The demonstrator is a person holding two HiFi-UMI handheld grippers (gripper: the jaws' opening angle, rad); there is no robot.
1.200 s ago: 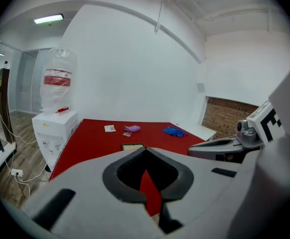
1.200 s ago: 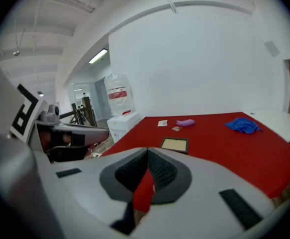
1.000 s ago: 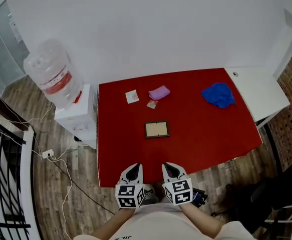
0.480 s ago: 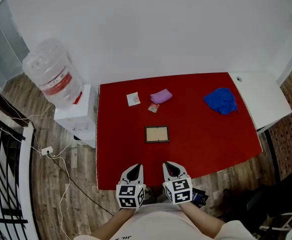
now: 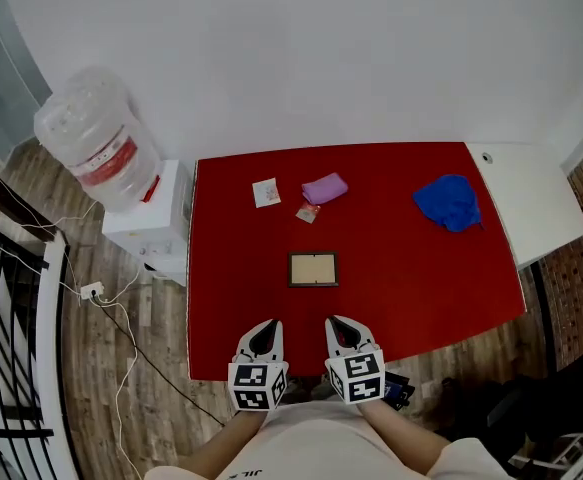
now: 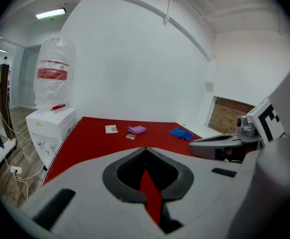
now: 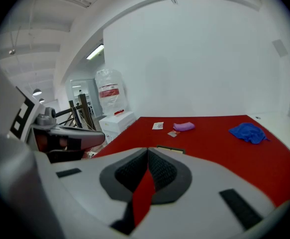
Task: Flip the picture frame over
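A small dark-rimmed picture frame lies flat in the middle of the red table, its pale panel up. In the right gripper view its far edge peeks over the jaws. My left gripper and right gripper hover side by side over the table's near edge, a fair way short of the frame. Both are shut with nothing between the jaws. In the left gripper view my left gripper hides the frame.
A purple cloth, a small packet and a white card lie beyond the frame. A blue cloth sits at the far right. A water dispenser stands left of the table, a white side table on the right.
The whole view has shifted: the table and frame sit a little lower in the picture, and both grippers have crept forward towards the table's near edge. Both stay shut.
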